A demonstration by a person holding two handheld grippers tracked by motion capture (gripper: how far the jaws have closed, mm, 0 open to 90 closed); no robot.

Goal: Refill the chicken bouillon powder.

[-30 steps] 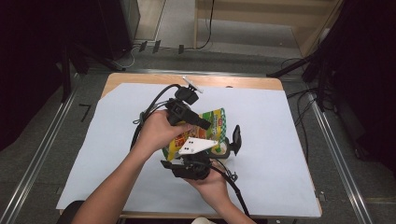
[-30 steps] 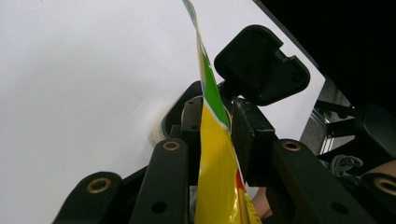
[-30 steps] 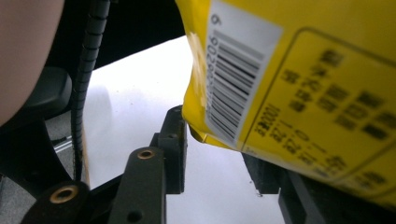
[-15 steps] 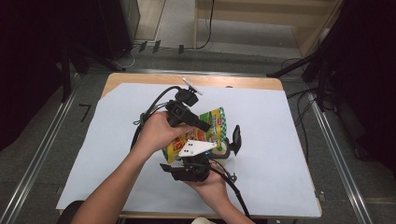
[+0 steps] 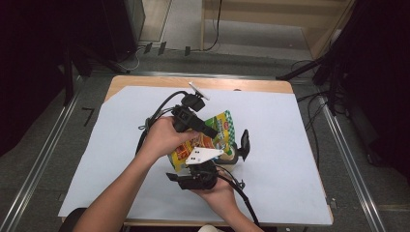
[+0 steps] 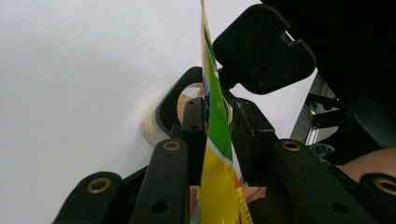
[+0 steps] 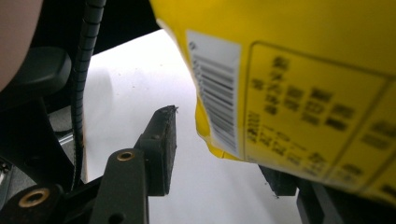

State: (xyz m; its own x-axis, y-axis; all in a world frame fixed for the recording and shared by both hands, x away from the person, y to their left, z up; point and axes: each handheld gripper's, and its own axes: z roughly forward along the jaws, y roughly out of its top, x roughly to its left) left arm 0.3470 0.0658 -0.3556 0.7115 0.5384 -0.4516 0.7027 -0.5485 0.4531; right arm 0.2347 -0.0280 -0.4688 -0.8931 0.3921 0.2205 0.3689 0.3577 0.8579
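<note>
Right now the left gripper [image 5: 212, 133] clamps the yellow-and-green snack pouch [image 5: 212, 140], held above the middle of the pale sheet [image 5: 121, 145] that covers the table. From the left gripper view the pouch [image 6: 217, 140] stands edge-on between the two black jaws, both pads pressing its sides, so its printed face is hard to read there. Behind it sits a round container [image 6: 180, 105] on the sheet, half hidden by jaw and pouch; something tan shows inside, too cut off to name. Over to the right gripper [image 5: 198, 176], lower in the high view, under a grey three-cornered plate [image 5: 203, 154] that covers part of the pouch. Its jaws have just been opening: in its own view the left pad [image 7: 161, 149] stands clear of the pouch's barcode corner [image 7: 219, 116], while the other jaw is mostly hidden behind the yellow film, so the grip is released. A cable [image 7: 84, 70] and the other hand crowd that view's left edge.
</note>
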